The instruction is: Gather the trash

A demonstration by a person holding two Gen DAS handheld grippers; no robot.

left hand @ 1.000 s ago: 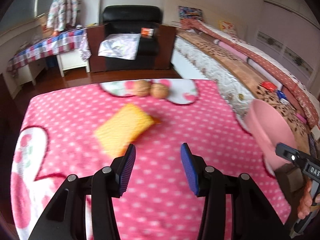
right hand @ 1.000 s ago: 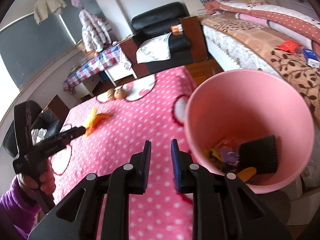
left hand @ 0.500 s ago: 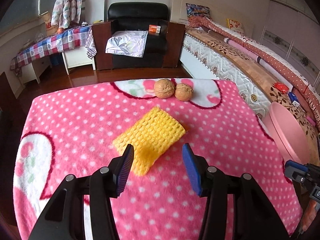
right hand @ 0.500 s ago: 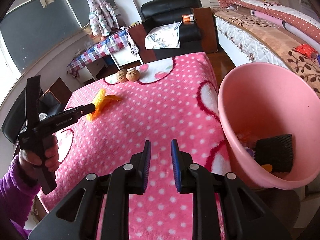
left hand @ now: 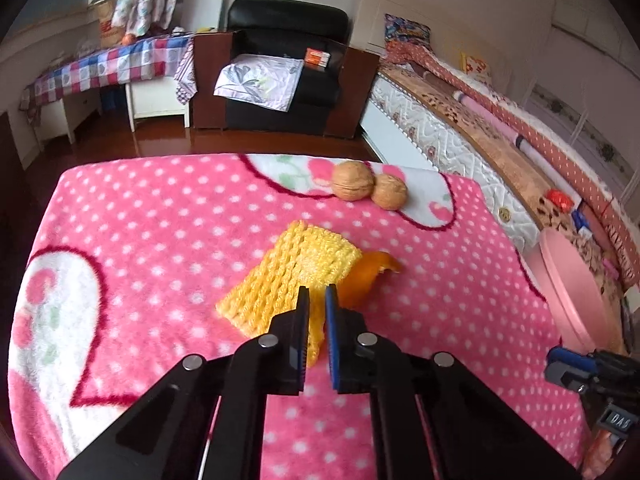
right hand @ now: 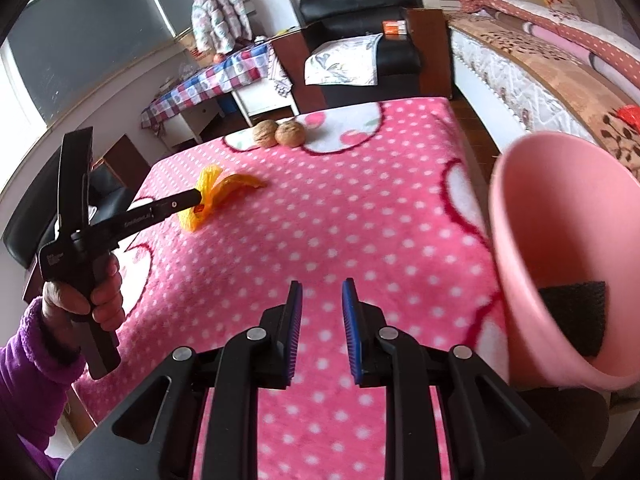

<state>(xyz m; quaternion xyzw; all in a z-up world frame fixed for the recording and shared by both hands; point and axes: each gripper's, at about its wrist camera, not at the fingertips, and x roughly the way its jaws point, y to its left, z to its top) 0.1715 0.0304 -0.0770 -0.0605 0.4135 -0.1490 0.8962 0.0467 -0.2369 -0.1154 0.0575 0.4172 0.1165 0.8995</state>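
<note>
Net (left hand: 292, 276) pinched by my left hand-held gripper (left hand: 316, 312), long axis running fwd-left; bin (right hand: 560, 240) off right, nearer right hand-held gripper (right hand: 320, 300), narrow gap, empty.

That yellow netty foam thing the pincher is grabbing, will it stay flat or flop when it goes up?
The yellow foam mesh sleeve will probably flop: it already bends where the left gripper pinches its edge. It looks airy, so likely very light. The orange peel touching it may slide off.
</note>
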